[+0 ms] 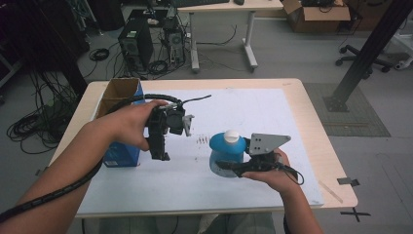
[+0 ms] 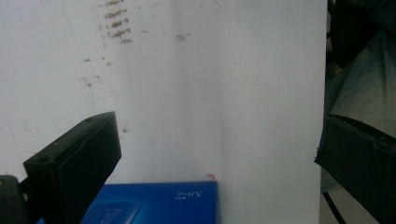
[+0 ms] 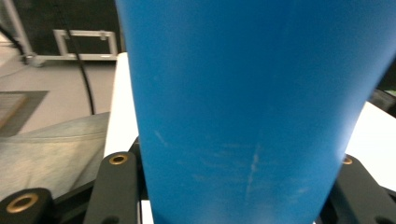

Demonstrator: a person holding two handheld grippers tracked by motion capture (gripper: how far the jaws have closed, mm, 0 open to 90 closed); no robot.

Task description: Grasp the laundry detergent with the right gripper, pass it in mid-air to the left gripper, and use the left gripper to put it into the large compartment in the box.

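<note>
High view: my right gripper (image 1: 229,167) clamps blue bottle (image 1: 227,153) low on body; bottle upright, white cap (image 1: 232,135) on top, long axis vertical, on white mat (image 1: 272,122) right of centre. Left gripper (image 1: 159,155) hangs above mat beside blue box (image 1: 119,153), jaws spread wide, empty. Bottle lies off to its right, well apart. Left hand is the free one for cap, I judge.

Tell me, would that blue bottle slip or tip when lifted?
The blue bottle looks smooth, so it might slip. The right gripper clamps its wide body, probably steadying it. The white cap sits on, so spilling seems unlikely.
</note>
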